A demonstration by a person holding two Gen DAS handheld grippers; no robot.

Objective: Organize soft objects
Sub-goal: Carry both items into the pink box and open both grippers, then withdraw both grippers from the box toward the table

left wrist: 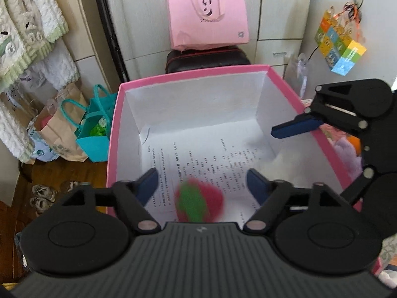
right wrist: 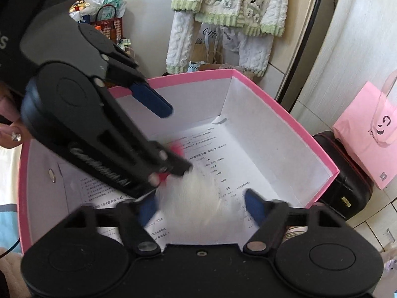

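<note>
- Cluttered bedroom corner: fleece pyjamas (right wrist: 223, 7) hang on the wall, a pink tote bag (left wrist: 207, 17) sits on a black case (left wrist: 207, 58), paper and teal bags stand on the wood floor.
- Pink box (left wrist: 198, 74) is open-topped with white walls; printed sheets (left wrist: 211, 159) line its bottom.
- Left gripper (left wrist: 202, 186) is over the near side of the box, angled down into it. Jaws are spread wide, pads touching nothing.
- Red-and-green plush ball (left wrist: 198, 201) sits between and below those open fingers, blurred. My read: released and dropping to the paper.
- Right gripper (right wrist: 198, 206) is over the same box from the other side, jaws likewise spread.
- White fluffy pompom (right wrist: 198, 198) is blurred between its fingers with no pad contact visible. It looks let go too.
- Key relation: each soft item lies straight ahead and below its own gripper, already inside the box walls. Neither ball has a long axis to speak of.
- Grippers are close; the left one's fingers cross the right wrist view just above the pompom.
- Judgement: both drops are done, so next is pulling both up clear of the rim, minding each other.
- More soft things (purple, orange) show just outside the box, on the right gripper's side.
</note>
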